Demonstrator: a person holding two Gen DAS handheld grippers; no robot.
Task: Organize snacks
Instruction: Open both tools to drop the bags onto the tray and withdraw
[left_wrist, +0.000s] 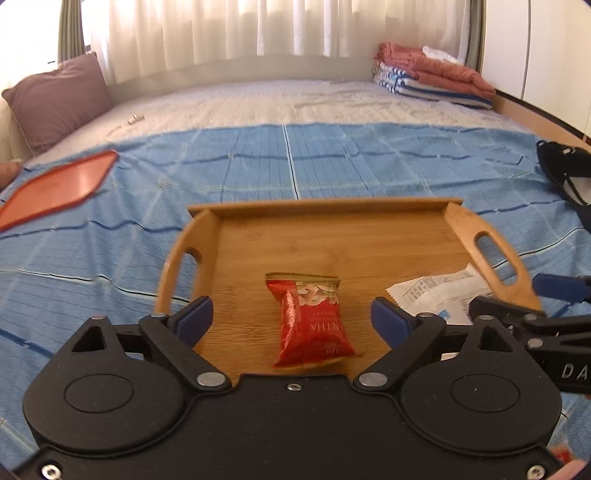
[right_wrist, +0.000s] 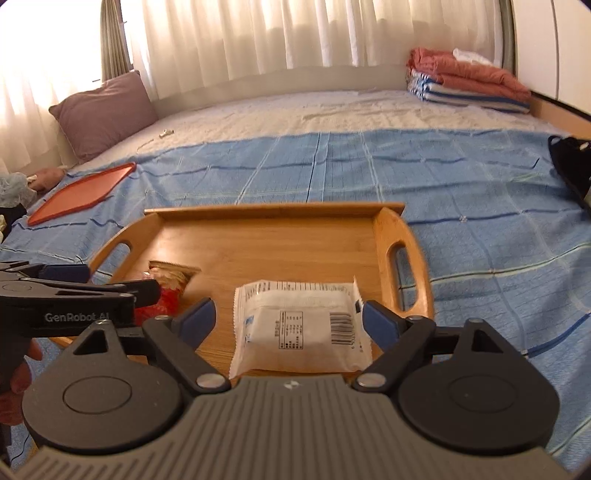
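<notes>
With both packets lying in the tray (left_wrist: 491, 240), red packet (left_wrist: 312, 321) left of white packet (right_wrist: 301, 325), left gripper (left_wrist: 291, 317) and right gripper (right_wrist: 284, 319) gape wide, empty; placing looks done, so next means fetching more snacks.

Wooden tray's (left_wrist: 325, 206) far half lies bare; side walls flank it.

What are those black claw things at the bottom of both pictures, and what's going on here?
They are two hand-held grippers, each with its own camera looking along its fingers. One picture is from the left gripper, the other from the right gripper. Both hang open over a wooden tray on a bed with a blue blanket. A red snack packet and a white snack packet lie in the tray, each between open jaws; neither is held.
</notes>
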